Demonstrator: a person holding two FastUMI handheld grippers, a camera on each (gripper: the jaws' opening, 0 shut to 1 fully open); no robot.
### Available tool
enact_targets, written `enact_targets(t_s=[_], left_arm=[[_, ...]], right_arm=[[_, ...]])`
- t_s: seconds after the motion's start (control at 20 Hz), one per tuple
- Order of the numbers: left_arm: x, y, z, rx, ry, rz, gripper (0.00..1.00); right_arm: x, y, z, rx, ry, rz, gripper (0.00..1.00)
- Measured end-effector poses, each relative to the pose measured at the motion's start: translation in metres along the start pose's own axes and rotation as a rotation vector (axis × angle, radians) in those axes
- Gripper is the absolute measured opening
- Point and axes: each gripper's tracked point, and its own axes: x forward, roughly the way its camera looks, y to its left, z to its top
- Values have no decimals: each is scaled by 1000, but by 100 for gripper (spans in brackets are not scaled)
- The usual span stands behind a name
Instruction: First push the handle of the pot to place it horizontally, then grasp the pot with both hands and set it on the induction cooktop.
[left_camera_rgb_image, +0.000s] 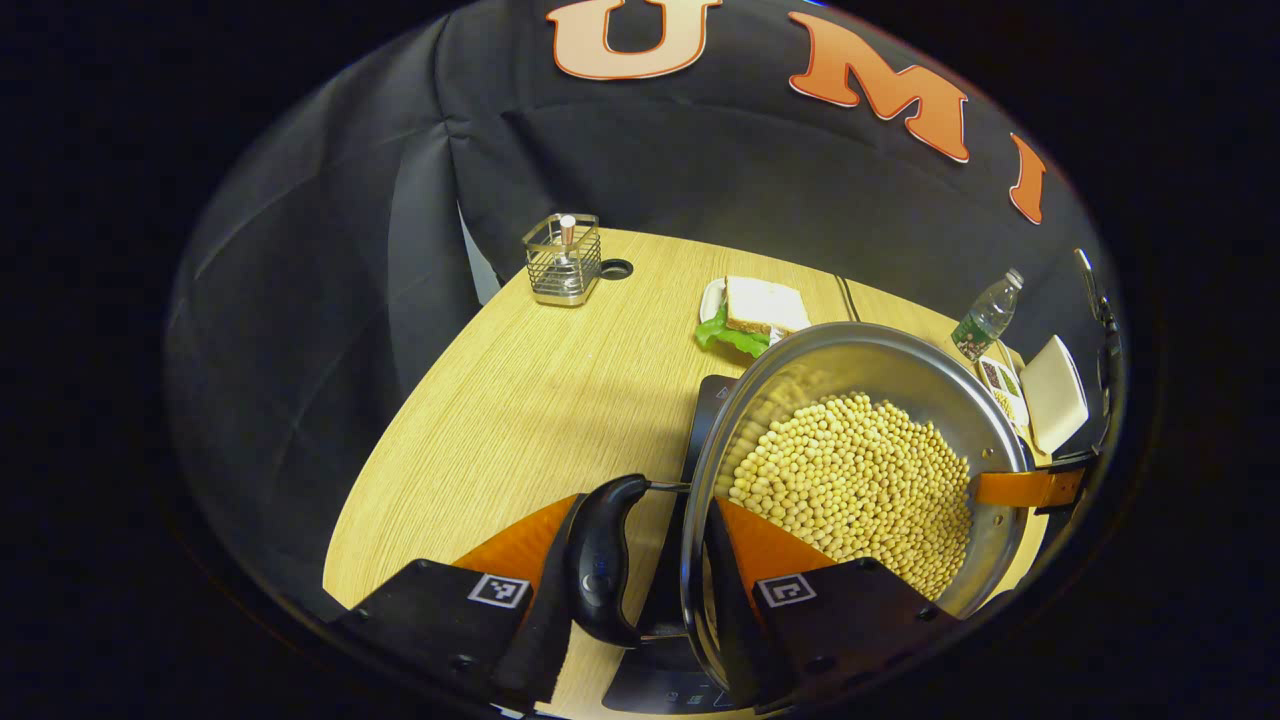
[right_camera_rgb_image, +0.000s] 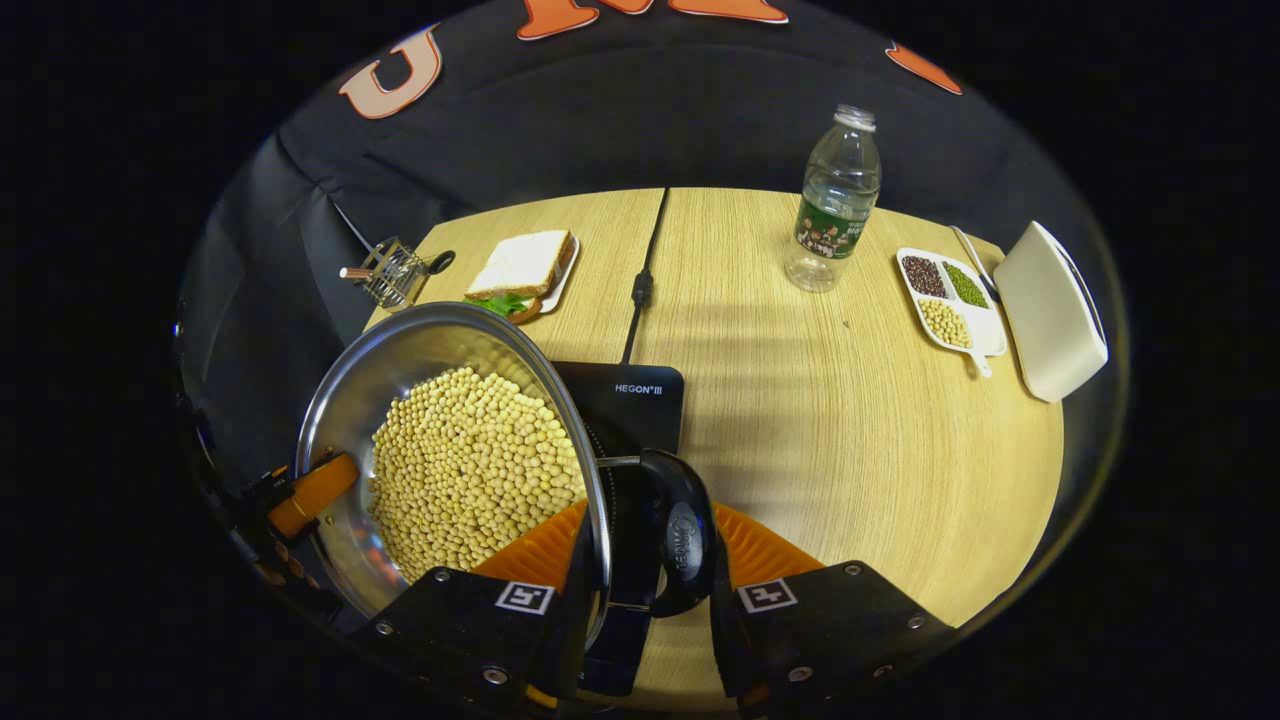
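— What was closest in the left gripper view?

— The left gripper (left_camera_rgb_image: 640, 560) itself. Its two fingers straddled the pot's (left_camera_rgb_image: 850, 360) left side handle (left_camera_rgb_image: 603, 560) and rim, one finger outside the handle, the other inside the pot against the wall. It was clamped on that handle and rim.

— And the right gripper view?

— Much the same, mirrored. The right gripper (right_camera_rgb_image: 645, 560) was clenched on the other side handle (right_camera_rgb_image: 683, 545), with one finger inside the pot (right_camera_rgb_image: 400, 350) by the beans (right_camera_rgb_image: 470, 480) and the other outside the handle.

— Where was the pot?

— Held between the two grippers over the black cooktop (right_camera_rgb_image: 640, 395), which showed under the pot's edge in both views. Whether the pot's base touched the cooktop, I could not tell. It was full of pale yellow beans (left_camera_rgb_image: 860, 480). Across the pot in each view, the other gripper's finger showed at the far rim.

— Farther out?

— The wooden table (right_camera_rgb_image: 850, 450). A cable (right_camera_rgb_image: 645, 260) ran from the cooktop toward the back edge. To its left sat a sandwich (right_camera_rgb_image: 520, 262) with lettuce on a plate, and beyond it a wire basket (right_camera_rgb_image: 392, 270) near the corner. To the right stood a water bottle (right_camera_rgb_image: 835, 200), then a divided dish (right_camera_rgb_image: 945, 300) of three kinds of beans, with a white box (right_camera_rgb_image: 1050, 310) just beside it.
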Motion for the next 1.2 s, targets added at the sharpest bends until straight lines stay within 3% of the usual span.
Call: enact_targets(t_s=[0.7, 0.8, 0.95, 1.1, 1.2], left_arm=[[18, -5, 2, 21, 23, -46, 69], [16, -1, 4, 42, 9, -20, 75], [-1, -6, 14, 45, -48, 15, 80], [-28, 1, 25, 42, -108, 46, 87], [-56, 0, 35, 32, -164, 66, 92]], right_arm=[[0, -4, -2, 40, -8, -25, 50], [-3, -6, -3, 33, -7, -19, 59], [-16, -13, 7, -2, -75, 10, 64], [-45, -25, 12, -2, -139, 79, 82], [-69, -48, 23, -3, -221, 76, 87]])
